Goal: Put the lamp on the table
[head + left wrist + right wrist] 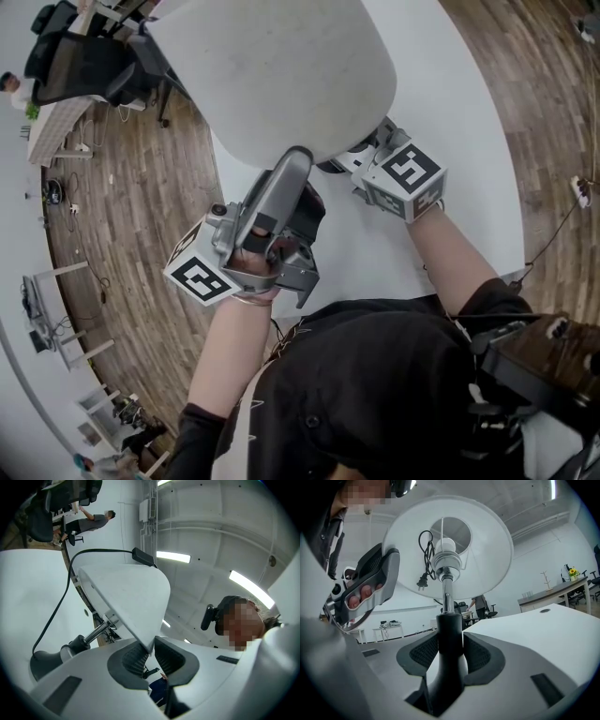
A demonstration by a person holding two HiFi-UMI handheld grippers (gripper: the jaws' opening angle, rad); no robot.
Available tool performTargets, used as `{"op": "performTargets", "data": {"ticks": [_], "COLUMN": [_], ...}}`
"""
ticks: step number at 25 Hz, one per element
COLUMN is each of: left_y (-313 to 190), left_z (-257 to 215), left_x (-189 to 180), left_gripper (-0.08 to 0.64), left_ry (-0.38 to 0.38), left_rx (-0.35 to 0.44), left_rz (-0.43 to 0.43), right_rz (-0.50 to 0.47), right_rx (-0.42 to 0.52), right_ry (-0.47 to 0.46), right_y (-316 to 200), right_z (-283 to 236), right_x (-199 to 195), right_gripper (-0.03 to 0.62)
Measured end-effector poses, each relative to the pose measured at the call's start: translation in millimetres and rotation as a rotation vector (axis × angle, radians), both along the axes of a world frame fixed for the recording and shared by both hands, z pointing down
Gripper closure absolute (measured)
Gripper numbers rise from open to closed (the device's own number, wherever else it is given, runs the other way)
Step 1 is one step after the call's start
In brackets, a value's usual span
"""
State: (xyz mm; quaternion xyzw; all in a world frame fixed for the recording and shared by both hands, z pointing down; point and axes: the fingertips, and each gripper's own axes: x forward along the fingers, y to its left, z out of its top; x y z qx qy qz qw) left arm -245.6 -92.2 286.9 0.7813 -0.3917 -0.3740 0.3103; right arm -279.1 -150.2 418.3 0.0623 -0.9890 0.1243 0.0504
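The lamp has a wide white shade [281,75], a chrome stem [446,595] and a black neck [450,634]. In the head view it stands over the near edge of the white table [469,169]. My left gripper [286,202] is shut on the shade's lower rim [150,644], which is pinched between the left gripper's [151,651] ribbed pads. My right gripper [370,164] reaches in under the shade. There the right gripper [450,651] is shut on the black neck. A black cord with its plug [424,559] hangs inside the shade. The black base [47,660] shows low at the left; I cannot tell whether it rests on the table.
Wooden floor [141,234] lies left of the table, with black office chairs [84,61] at the far left. In the right gripper view the white tabletop [534,630] stretches to the right, and a desk with flowers [562,588] stands beyond. A person [91,522] stands far off.
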Motion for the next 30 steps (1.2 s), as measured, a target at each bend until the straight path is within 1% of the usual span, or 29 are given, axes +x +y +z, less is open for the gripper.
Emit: {"op": "performTargets", "data": {"ticks": [3, 7, 13, 15, 19, 22, 26, 28, 29, 30], "left_y": [0.2, 1.0, 3.3, 3.5, 4.2, 4.6, 4.1, 3.4, 3.0, 2.6], "left_z": [1.8, 2.2, 3.5, 4.1, 6.6, 8.5, 8.0, 7.1, 6.7, 6.4], "left_x": [-0.4, -1.7, -3.7, -3.7, -5.5, -6.5, -3.7, -1.7, -0.9, -0.2], "left_gripper": [0.518, 0.514, 0.514, 0.514, 0.514, 0.514, 0.514, 0.515, 0.514, 0.514], "left_ry": [0.015, 0.018, 0.071, 0.082, 0.099, 0.117, 0.106, 0.092, 0.090, 0.090], "left_rx": [-0.006, -0.004, 0.007, 0.011, 0.007, 0.011, 0.008, 0.004, 0.002, 0.000], "left_rz": [0.001, -0.004, -0.013, -0.014, -0.027, -0.023, -0.001, 0.011, 0.013, 0.015], "right_rz": [0.001, 0.004, 0.039, 0.032, 0.019, 0.016, 0.018, 0.025, 0.031, 0.037], "right_rx": [0.002, -0.006, -0.041, -0.039, -0.065, -0.055, -0.045, -0.037, -0.032, -0.028], "right_ry": [0.008, 0.022, 0.064, 0.079, 0.087, 0.104, 0.118, 0.123, 0.127, 0.133], "right_y": [-1.5, -1.5, -0.8, 1.0, 7.0, 12.3, 18.5, 20.8, 21.3, 21.5], "right_z": [1.4, 2.4, 26.1, 31.6, 38.8, 41.1, 39.4, 36.1, 34.7, 33.7], "right_x": [-1.7, -2.5, 16.4, 20.2, 28.6, 33.0, 36.6, 38.8, 40.6, 42.9], "right_gripper": [0.423, 0.422, 0.428, 0.436, 0.451, 0.451, 0.465, 0.485, 0.502, 0.533]}}
